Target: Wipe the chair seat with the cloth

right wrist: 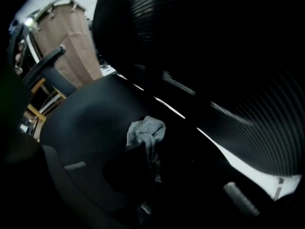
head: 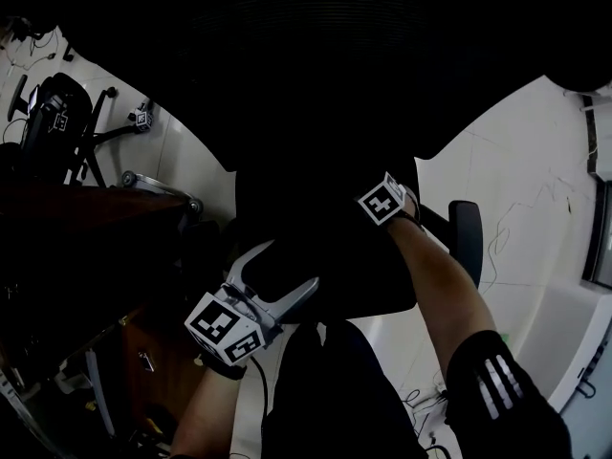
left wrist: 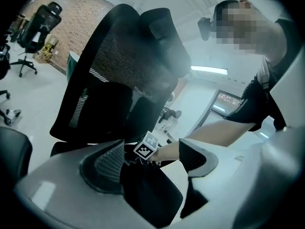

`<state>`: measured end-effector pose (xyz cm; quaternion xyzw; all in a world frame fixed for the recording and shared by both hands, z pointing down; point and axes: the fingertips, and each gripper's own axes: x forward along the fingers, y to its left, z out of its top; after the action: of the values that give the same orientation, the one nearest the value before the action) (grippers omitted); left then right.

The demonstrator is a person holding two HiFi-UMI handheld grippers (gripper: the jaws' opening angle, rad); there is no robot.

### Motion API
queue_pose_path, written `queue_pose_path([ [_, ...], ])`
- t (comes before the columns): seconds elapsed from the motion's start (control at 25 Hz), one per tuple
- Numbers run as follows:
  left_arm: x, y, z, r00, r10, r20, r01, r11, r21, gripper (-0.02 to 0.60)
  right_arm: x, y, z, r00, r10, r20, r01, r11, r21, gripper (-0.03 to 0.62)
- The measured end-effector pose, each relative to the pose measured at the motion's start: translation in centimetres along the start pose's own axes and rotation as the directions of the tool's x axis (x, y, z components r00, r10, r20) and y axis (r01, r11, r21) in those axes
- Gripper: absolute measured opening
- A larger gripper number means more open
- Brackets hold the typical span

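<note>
A black office chair fills the dark head view; its seat [head: 354,271] lies between my two grippers. My right gripper [head: 384,202] is over the seat's far side and is shut on a small grey cloth [right wrist: 146,131], bunched against the seat [right wrist: 90,123] close to the ribbed chair back [right wrist: 214,56]. My left gripper [head: 277,277] is at the seat's near left edge. Its two fingers [left wrist: 106,167] are spread wide with the black seat edge [left wrist: 150,194] between them. The left gripper view also shows the right gripper's marker cube [left wrist: 147,146] under the mesh back [left wrist: 124,75].
A chair armrest [head: 466,237] stands at the seat's right. A second black office chair [head: 53,113] is at the far left on the white floor. A brown wooden desk [head: 86,228] is close on the left. Cables lie on the floor [head: 516,228] to the right.
</note>
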<state>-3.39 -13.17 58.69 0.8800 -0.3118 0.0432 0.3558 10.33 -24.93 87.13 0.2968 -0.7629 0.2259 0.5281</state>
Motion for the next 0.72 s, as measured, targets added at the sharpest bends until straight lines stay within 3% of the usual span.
queue_pose_path([
  [0.24,0.7,-1.7,-0.7,0.999,-0.028,-0.019,0.028,1.000,0.000,0.387,-3.0,-5.3,-3.6,0.996,-0.087,0.017,0.086,0.993,0.075,0.049],
  [0.44,0.1,-1.9,-0.7,1.000,-0.022,-0.013,0.022,1.000,0.006,0.387,-3.9,-5.9,-3.1,0.990,-0.130,0.051,0.124,0.986,0.112,0.049],
  [0.6,-1.4,-1.2,-1.0,1.000,0.003,-0.001,-0.003,1.000,0.001,0.387,-4.2,-0.1,2.1,0.987,-0.023,0.159,-0.006,0.984,0.180,0.049],
  [0.72,-3.2,-0.3,-1.2,0.999,0.048,0.005,-0.048,0.999,-0.014,0.387,-3.4,7.0,8.6,0.963,0.095,0.252,-0.123,0.988,0.099,0.049],
])
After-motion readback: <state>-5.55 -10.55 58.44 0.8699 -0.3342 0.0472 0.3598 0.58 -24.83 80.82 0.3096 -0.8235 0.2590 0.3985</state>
